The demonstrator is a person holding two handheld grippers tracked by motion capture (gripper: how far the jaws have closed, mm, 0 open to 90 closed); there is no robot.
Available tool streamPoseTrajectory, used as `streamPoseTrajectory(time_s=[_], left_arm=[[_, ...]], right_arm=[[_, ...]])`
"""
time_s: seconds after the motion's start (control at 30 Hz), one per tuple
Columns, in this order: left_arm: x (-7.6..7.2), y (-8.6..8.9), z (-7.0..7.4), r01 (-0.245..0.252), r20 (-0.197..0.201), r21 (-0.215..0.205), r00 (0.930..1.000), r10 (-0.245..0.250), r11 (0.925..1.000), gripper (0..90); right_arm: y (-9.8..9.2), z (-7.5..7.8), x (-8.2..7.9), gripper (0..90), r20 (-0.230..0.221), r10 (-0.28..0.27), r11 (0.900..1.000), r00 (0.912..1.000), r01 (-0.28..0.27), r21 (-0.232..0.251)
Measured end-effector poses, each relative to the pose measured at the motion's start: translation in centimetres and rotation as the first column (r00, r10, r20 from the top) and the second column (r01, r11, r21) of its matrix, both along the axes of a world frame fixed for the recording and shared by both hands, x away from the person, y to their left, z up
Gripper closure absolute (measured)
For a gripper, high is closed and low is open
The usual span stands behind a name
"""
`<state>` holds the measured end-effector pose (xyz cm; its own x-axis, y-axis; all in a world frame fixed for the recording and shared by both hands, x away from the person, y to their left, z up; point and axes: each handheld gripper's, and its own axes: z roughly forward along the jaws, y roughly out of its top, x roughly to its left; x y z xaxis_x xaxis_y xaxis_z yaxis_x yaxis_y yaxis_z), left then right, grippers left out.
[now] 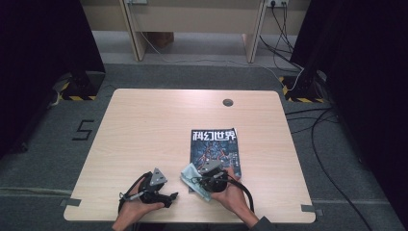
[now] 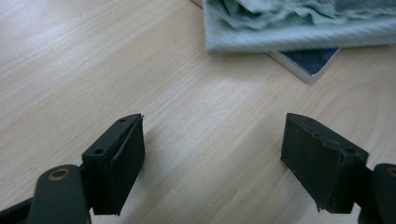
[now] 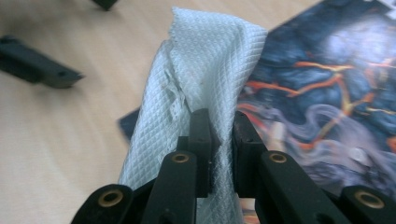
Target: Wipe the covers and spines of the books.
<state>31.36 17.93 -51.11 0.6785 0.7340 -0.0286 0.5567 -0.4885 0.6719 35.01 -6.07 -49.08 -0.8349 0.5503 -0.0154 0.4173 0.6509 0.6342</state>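
Right claw (image 3: 219, 130) clamped on a pale green cloth (image 3: 205, 70), with the folded cloth rising beyond the jaws and hiding part of the magazine (image 3: 327, 93) behind it. Magazine cover cut off at the frame edge, print not readable there. Left claw (image 2: 212, 158) wide apart over bare table (image 2: 93, 60), holding nothing, with the cloth edge and a magazine corner just ahead. From above, cloth mostly hidden under the right claw.

magazine (image 1: 215, 144) flat on wooden table (image 1: 144, 130)
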Motion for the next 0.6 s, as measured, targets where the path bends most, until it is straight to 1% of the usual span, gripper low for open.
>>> streamPoseTrajectory(time_s=[0.03, 0.07, 0.17, 0.23, 0.27, 0.33, 0.37, 0.4, 0.43, 0.47, 0.5, 0.6], left_arm=[[0.0, 0.2, 0.0, -0.003, -0.003, 0.007, 1.0000, 0.003, 1.0000, 20.8], [0.1, 0.5, 0.0, -0.013, -0.002, 0.006, 0.9999, 0.013, 0.9999, 20.8], [0.1, 0.6, 0.0, -0.020, -0.002, 0.005, 0.9998, 0.020, 0.9998, 20.7], [0.0, 0.7, 0.0, -0.022, -0.003, 0.004, 0.9997, 0.022, 0.9997, 20.7], [0.1, 0.7, 0.0, -0.022, -0.003, 0.005, 0.9997, 0.022, 0.9997, 20.6], [0.0, 0.7, 0.0, -0.024, -0.002, 0.003, 0.9997, 0.024, 0.9997, 20.6], [0.0, 0.7, 0.0, -0.023, -0.003, 0.004, 0.9997, 0.023, 0.9997, 20.6], [0.0, 0.7, 0.0, -0.023, -0.003, 0.004, 0.9997, 0.023, 0.9997, 20.6], [0.0, 0.7, 0.0, -0.023, -0.004, 0.006, 0.9997, 0.023, 0.9997, 20.6], [0.1, 0.7, 0.0, -0.023, -0.004, 0.006, 0.9997, 0.023, 0.9997, 20.5], [0.0, 0.7, 0.0, -0.023, -0.003, 0.005, 0.9997, 0.023, 0.9997, 20.4], [0.0, 0.7, 0.0, -0.022, -0.003, 0.005, 0.9998, 0.022, 0.9997, 20.4]], right_arm=[[0.6, 0.0, -0.5, 81.7, 0.009, 0.016, 1.000, 0.9998, -0.016, -0.005], [0.9, 0.0, -0.7, 81.7, 0.008, 0.027, 1.000, 0.9996, -0.027, -0.004], [1.3, 0.0, -1.0, 81.7, 0.010, 0.044, 0.999, 0.9990, -0.044, -0.006], [1.4, 0.0, -1.1, 81.4, 0.012, 0.041, 0.999, 0.9991, -0.041, -0.007], [1.2, -0.1, -0.9, 80.9, -0.003, 0.043, 0.999, 0.9991, -0.043, 0.006], [1.0, -0.1, -0.7, 80.9, -0.010, 0.037, 0.999, 0.9993, -0.037, 0.014], [0.5, 0.0, -0.5, 80.8, -0.016, 0.024, 1.000, 0.9996, -0.024, 0.009], [0.5, 0.0, -0.5, 80.8, -0.016, 0.024, 1.000, 0.9996, -0.024, 0.009], [0.2, 0.0, -0.3, 80.8, -0.014, 0.015, 1.000, 0.9998, -0.015, 0.004], [-0.4, 0.0, -0.2, 80.8, -0.018, -0.001, 1.000, 0.9998, 0.001, 0.012], [-0.9, 0.0, -0.1, 80.9, -0.021, -0.010, 1.000, 0.9997, 0.010, 0.011], [-2.9, 0.1, 0.0, 80.9, -0.019, -0.049, 0.999, 0.9986, 0.050, 0.007]])
